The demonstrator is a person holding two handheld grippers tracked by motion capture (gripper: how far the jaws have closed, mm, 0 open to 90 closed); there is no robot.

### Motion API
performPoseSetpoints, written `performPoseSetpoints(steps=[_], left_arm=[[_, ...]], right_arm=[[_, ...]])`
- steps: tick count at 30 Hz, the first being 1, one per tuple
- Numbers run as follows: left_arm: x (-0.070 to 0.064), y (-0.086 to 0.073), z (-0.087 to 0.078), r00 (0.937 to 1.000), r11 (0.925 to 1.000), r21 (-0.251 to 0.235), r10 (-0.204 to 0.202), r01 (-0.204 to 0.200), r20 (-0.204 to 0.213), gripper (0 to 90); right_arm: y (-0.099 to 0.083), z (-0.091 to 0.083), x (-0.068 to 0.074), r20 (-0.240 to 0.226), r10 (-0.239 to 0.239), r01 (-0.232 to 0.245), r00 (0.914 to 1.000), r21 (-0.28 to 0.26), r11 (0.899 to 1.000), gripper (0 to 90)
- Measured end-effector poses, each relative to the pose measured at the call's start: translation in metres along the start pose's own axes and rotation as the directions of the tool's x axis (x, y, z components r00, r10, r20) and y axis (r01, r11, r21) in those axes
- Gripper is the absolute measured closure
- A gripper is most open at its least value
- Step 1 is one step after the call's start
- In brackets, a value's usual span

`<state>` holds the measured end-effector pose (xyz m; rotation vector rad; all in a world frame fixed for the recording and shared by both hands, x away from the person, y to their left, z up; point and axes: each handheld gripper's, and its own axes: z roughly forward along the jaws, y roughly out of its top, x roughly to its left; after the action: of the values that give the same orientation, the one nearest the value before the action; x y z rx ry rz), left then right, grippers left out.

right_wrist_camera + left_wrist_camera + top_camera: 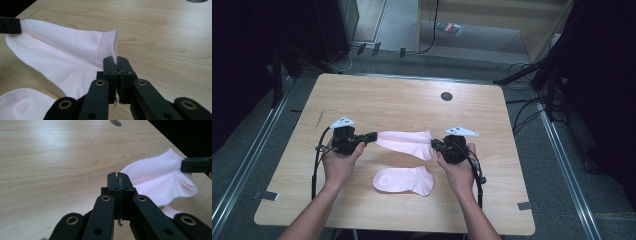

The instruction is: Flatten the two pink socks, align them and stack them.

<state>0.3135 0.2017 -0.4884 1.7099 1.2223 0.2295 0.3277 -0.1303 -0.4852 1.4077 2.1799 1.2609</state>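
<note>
A pink sock (406,143) is stretched between the two grippers, held just above the bench (402,100); the left gripper (373,136) has its fingers pressed together on the toe end, while the right gripper (434,145) pinches the cuff edge between closed fingers; a second pink sock (404,180) lies flat on the bench, just nearer the person than both sets of fingers.
</note>
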Motion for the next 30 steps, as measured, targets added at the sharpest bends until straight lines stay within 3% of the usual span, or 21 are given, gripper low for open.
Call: performPoseSetpoints(steps=[3, 6, 8, 11, 16, 21, 24, 30], left_arm=[[-0.007, -0.007, -0.01, 0.9998, 1.0, -0.008, -0.004, 0.004, 0.018, 90.0], [-0.013, -0.015, -0.02, 0.9998, 0.9998, -0.012, 0.019, -0.019, 0.008, 90.0], [-0.013, -0.018, -0.025, 0.9998, 0.9999, -0.014, 0.01, -0.009, 0.019, 90.0], [-0.015, -0.023, -0.031, 0.9993, 0.9997, -0.022, -0.011, 0.011, 0.036, 90.0], [-0.031, -0.037, -0.034, 0.9988, 0.9998, -0.006, 0.019, -0.019, 0.045, 90.0], [-0.037, -0.05, -0.038, 0.9979, 0.9999, 0.009, -0.009, 0.009, 0.064, 90.0], [-0.04, -0.058, -0.037, 0.9972, 0.9994, 0.033, -0.017, 0.014, 0.073, 90.0], [-0.039, -0.065, -0.039, 0.9972, 0.9981, 0.058, -0.027, 0.023, 0.07, 90.0]], right_arm=[[-0.003, -0.013, 0.002, -0.004, -0.007, 0.007, 1.0, -0.006, 1.0, 87.4], [-0.009, -0.023, 0.001, -0.01, 0.006, -0.006, 0.9999, -0.01, 1.0, 87.6], [-0.015, -0.032, 0.0, 0.015, -0.004, 0.005, 0.9999, -0.018, 1.0, 88.0], [-0.021, -0.039, -0.001, -0.006, 0.014, -0.014, 0.9999, -0.019, 1.0, 88.1], [-0.03, -0.041, 0.01, -0.049, 0.012, -0.012, 0.9987, 0.003, 1.0, 87.9], [-0.039, -0.041, 0.021, -0.112, 0.024, -0.019, 0.9934, 0.044, 0.999, 87.8], [-0.042, -0.04, 0.025, -0.116, 0.013, -0.004, 0.9932, 0.072, 0.997, 87.8], [-0.051, -0.04, 0.023, -0.13, 0.048, -0.034, 0.9904, 0.108, 0.994, 87.7]])
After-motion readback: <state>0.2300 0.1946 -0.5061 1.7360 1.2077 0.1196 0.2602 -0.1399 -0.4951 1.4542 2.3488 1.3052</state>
